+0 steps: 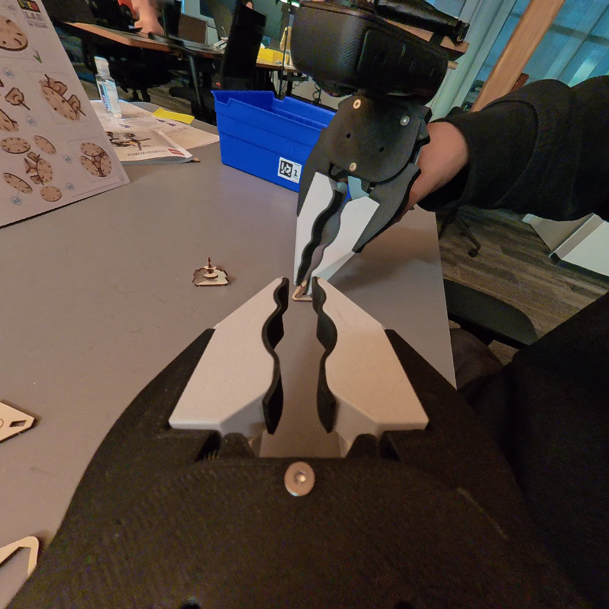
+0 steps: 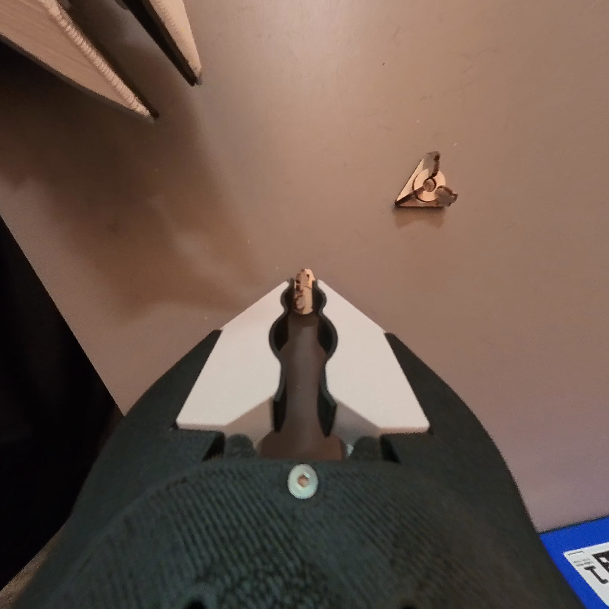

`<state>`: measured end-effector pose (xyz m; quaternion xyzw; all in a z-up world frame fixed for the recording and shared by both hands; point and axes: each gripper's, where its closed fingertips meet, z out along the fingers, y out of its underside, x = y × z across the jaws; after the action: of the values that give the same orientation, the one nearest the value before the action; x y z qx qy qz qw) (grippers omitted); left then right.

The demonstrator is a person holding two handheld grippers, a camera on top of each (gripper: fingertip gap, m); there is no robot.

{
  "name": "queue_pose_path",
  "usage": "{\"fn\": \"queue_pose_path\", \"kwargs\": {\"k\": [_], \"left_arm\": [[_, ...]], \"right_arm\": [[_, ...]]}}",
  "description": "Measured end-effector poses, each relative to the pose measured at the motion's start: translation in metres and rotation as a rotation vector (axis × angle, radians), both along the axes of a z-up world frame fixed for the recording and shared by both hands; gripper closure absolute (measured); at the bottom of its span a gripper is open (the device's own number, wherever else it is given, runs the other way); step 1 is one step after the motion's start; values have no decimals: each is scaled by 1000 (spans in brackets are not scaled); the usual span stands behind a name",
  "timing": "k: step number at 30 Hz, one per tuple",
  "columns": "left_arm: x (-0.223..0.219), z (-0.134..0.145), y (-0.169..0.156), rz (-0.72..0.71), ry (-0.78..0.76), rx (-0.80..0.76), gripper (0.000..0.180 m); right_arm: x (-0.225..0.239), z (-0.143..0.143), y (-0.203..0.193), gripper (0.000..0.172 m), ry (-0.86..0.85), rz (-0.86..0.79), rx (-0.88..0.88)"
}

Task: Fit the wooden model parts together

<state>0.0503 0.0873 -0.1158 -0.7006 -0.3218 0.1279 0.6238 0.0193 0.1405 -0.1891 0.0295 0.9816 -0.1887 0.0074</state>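
Right now the right hand-held gripper points down at the grey tabletop, its fingertips pinching a small wooden piece that sticks out just past them. Just in front of that piece, the left hand-held gripper hovers with its fingers slightly parted and bare. Farther off lies a small wooden assembly, with a blue bin beyond
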Motion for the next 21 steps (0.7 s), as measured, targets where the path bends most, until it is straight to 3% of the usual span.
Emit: {"fn": "queue_pose_path", "kwargs": {"k": [3, 21], "left_arm": [[0, 1, -1, 1, -2, 9, 170], [0, 1, -1, -3, -7, 20, 170]], "right_arm": [[0, 1, -1, 169, -3, 0, 1], [-2, 1, -1, 170, -140, -181, -9]]}}
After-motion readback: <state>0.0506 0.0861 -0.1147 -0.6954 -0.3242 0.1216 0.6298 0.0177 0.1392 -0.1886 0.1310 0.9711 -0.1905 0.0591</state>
